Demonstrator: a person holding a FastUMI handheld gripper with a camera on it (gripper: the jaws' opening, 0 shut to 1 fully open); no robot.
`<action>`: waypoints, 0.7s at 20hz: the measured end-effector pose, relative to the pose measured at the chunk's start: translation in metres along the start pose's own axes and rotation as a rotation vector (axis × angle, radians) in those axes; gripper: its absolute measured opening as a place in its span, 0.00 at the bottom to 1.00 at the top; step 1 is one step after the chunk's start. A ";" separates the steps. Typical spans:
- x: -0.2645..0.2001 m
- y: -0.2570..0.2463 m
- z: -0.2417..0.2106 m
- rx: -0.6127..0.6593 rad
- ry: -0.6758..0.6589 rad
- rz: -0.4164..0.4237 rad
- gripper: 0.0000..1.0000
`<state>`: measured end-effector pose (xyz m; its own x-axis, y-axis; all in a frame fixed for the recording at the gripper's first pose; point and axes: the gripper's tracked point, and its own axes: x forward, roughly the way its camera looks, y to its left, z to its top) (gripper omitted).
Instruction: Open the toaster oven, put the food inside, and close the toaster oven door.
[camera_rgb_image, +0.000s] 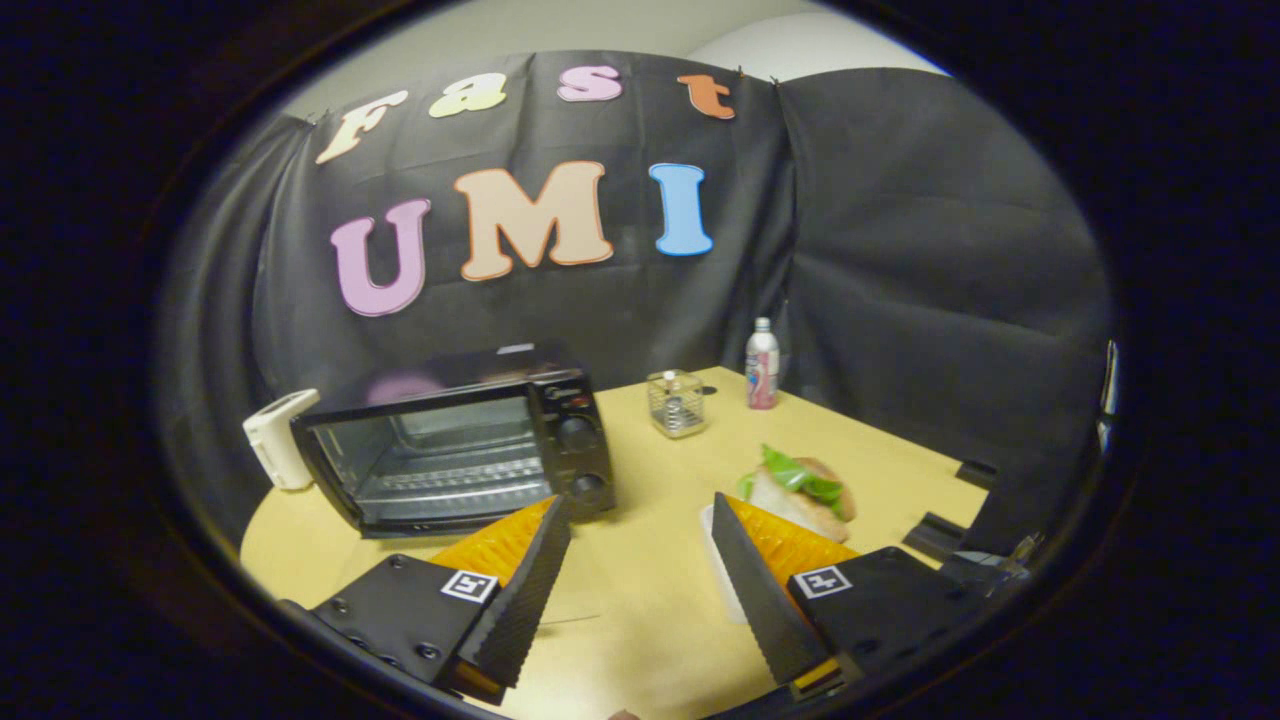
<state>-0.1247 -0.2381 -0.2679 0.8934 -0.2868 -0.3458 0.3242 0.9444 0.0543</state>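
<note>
A black toaster oven (460, 440) stands on the yellow table (640, 570), ahead and left of my fingers, its glass door closed and a wire rack visible inside. A sandwich with green lettuce (800, 485) lies on a white plate (712, 530) just beyond the right finger, which hides part of the plate. My gripper (640, 515) hovers above the table, open, with only bare tabletop between the fingers.
A small white device (280, 438) leans at the oven's left side. A clear glass jar (677, 402) and a pink-labelled bottle (762, 365) stand at the table's far edge. Black fittings (945, 530) sit at the right edge. Black cloth walls the booth.
</note>
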 end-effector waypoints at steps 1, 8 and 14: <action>0.003 -0.018 0.003 -0.014 -0.004 -0.023 0.92; 0.025 -0.083 0.000 -0.075 0.016 -0.052 0.92; 0.052 -0.082 -0.038 0.003 0.093 0.009 0.74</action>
<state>-0.1164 -0.3245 -0.3257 0.8634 -0.2621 -0.4312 0.3174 0.9464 0.0604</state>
